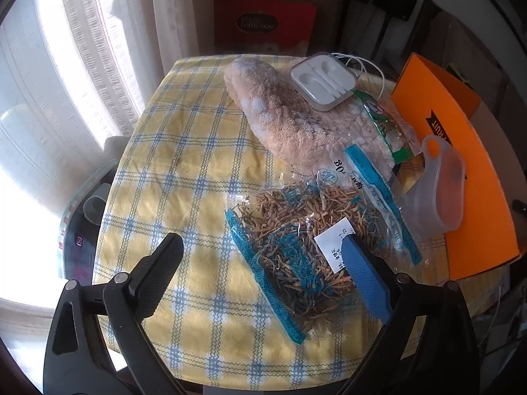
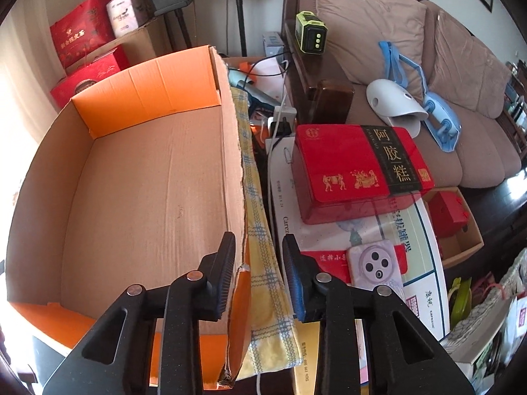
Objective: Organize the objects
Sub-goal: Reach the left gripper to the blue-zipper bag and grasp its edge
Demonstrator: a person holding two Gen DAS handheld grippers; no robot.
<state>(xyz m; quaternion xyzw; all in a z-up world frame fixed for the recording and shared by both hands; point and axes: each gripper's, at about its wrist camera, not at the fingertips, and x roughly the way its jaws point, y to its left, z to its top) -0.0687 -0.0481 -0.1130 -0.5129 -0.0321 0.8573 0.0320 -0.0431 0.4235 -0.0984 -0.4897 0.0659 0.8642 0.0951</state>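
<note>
On the yellow checked tablecloth (image 1: 181, 151) lie a clear bag of dried brown strands (image 1: 290, 230), a fluffy beige towel (image 1: 290, 118), a white earphone case (image 1: 321, 79), a green-trimmed bag (image 1: 388, 121) and a clear plastic scoop (image 1: 441, 181). My left gripper (image 1: 262, 242) hangs open just above the table, its blue-padded finger over the bag of strands and nothing between the pads. My right gripper (image 2: 259, 238) straddles the right wall (image 2: 232, 164) of the empty cardboard box (image 2: 148, 181). One finger is inside and one outside, and they stand narrow on the wall and the tablecloth edge (image 2: 263, 256).
The box's orange flap (image 1: 461, 171) borders the table on the right. Beside the box are a red tin (image 2: 355, 168), a lilac phone (image 2: 375, 265), cables and papers. A brown sofa (image 2: 477, 131) stands behind. Curtains (image 1: 82, 65) and a dark glass table edge (image 1: 79, 217) lie to the left.
</note>
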